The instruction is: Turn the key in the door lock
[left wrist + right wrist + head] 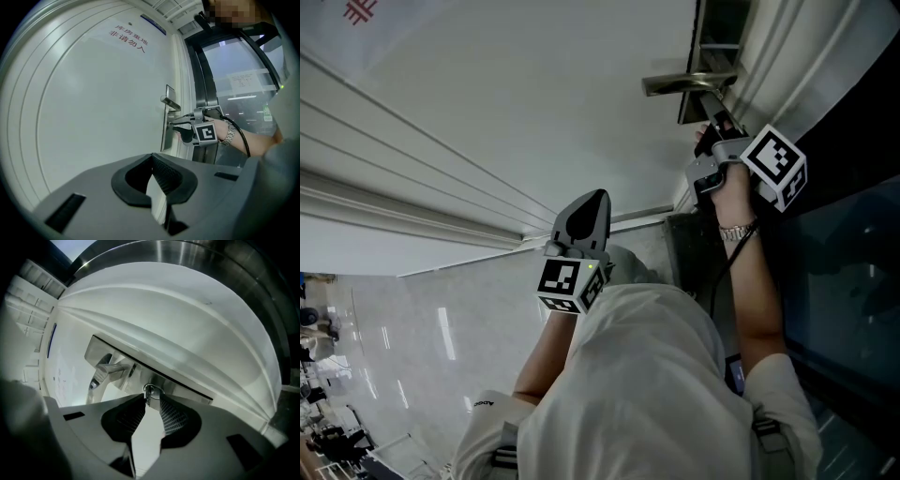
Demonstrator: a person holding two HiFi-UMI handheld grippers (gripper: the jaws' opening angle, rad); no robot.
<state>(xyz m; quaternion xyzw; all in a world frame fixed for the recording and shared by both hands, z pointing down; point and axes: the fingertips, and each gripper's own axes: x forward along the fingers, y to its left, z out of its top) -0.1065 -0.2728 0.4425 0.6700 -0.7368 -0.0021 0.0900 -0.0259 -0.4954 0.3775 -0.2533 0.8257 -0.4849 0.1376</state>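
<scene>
Pointing level at the door point(164, 310) with the right claw point(151, 400): jaws spread a little, ribbed black pads point(172, 416) flanking the head of the key point(149, 391), not plainly pinching it. Seated in the lock point(154, 386), that key, small and bright, rounded at the head.

Probably between grips: key in, nothing clamped on it, turn not visibly finished. Next, most likely: close the pads square on the flat head, then roll the wrist about the key's own line. No sideways pull, or thin smooth metal may slide off the ribs or bind in the lock.

Further out, a long rectangular plate point(187, 389) of brushed steel, with a squared lever handle point(110, 369) just beside the key, glossy and hard-edged. Beyond that, smooth white painted door with raised straight mouldings and red print high up. Beside it, a dark metal frame point(202, 70) and glass point(239, 70).

Well apart from the lock, the left claw point(152, 157): grey plastic body, jaws pressed together, holding nothing, aimed at the door.
</scene>
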